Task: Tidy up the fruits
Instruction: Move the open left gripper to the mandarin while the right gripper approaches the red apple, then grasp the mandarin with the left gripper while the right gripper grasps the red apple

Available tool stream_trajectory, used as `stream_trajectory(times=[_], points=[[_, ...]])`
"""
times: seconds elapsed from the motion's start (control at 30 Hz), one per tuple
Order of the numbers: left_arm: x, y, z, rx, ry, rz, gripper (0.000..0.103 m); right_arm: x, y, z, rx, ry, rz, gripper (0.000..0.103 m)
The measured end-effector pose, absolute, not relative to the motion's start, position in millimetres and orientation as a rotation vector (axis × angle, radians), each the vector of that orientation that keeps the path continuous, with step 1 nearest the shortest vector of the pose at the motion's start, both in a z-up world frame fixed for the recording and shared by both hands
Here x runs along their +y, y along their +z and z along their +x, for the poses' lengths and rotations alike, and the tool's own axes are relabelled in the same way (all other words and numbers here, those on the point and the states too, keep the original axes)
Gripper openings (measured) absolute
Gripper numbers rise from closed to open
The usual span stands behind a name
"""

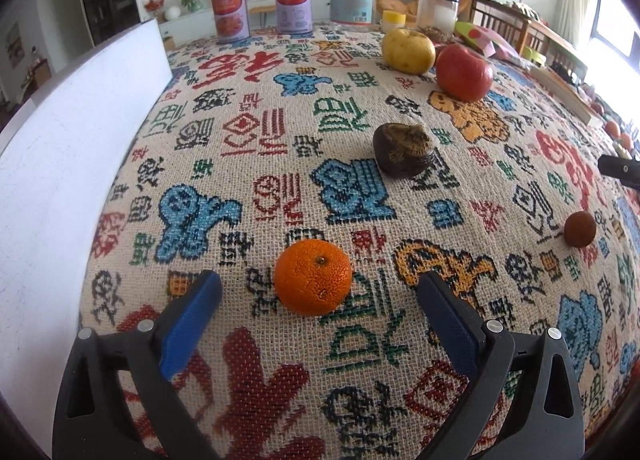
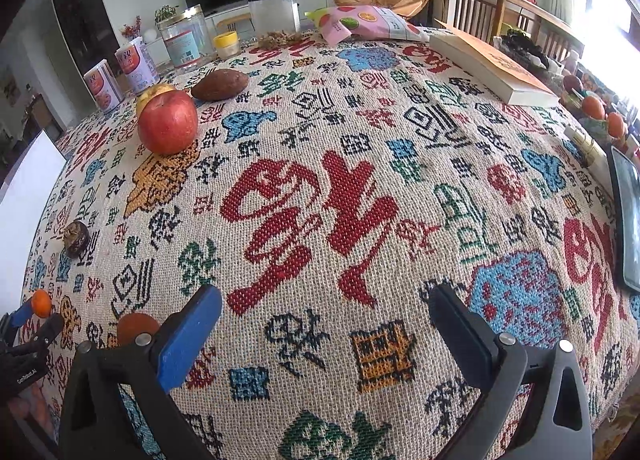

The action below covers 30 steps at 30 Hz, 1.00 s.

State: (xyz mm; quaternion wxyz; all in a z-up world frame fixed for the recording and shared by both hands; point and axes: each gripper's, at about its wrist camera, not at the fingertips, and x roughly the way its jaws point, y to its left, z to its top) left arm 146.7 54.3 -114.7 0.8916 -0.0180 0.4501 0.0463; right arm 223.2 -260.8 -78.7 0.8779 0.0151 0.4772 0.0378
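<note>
The left claw (image 1: 318,292) is spread wide around the tangerine (image 1: 313,278) resting on the bench (image 1: 360,187); it is judged light, soft-skinned, best pinched gently at its widest. The right claw (image 2: 326,308) is spread, empty.

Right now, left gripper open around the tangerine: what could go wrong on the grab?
1. The round orange tangerine sits just ahead of the open left gripper, not yet between the blue finger pads. Closing now could pinch only its near edge and squirt it forward.
2. It rests loose on the woven patterned tablecloth, so a nudge could roll it toward the dark brown wrinkled fruit.
3. The small reddish-brown round fruit lies close beside the open right gripper and could get bumped.
</note>
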Motion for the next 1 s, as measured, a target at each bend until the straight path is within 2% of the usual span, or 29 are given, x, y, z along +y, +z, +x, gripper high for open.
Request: stream_trajectory(times=[0.17,0.47,0.5,0.53,0.57,0.8,1.0], points=[[54.9,-115.3,147.6,0.936,0.092,-0.040,0.100,-207.8,-48.8,271.3,0.967,0.241,0.062,0.102],[55.1,-115.1,147.8,0.936,0.093,-0.040,0.101,-95.7,-71.3,355.3,1.015,0.316,-0.112,0.101],[55.1,-115.1,147.8,0.936,0.092,-0.040,0.101,-89.9,-75.4,361.5,1.020,0.302,-0.134,0.099],[55.1,-115.1,147.8,0.936,0.092,-0.040,0.101,-87.1,-80.7,368.7,1.039,0.289,-0.143,0.083],[55.1,-115.2,147.8,0.936,0.092,-0.040,0.101,-87.8,-87.7,374.9,1.075,0.271,-0.138,0.068],[55.6,-115.1,148.3,0.936,0.087,-0.045,0.101,-151.8,-69.4,349.1,1.053,0.291,0.092,0.067],[88.5,-104.9,132.6,0.937,-0.140,-0.193,0.100,-238.6,-42.9,267.3,1.082,0.266,0.125,0.067]])
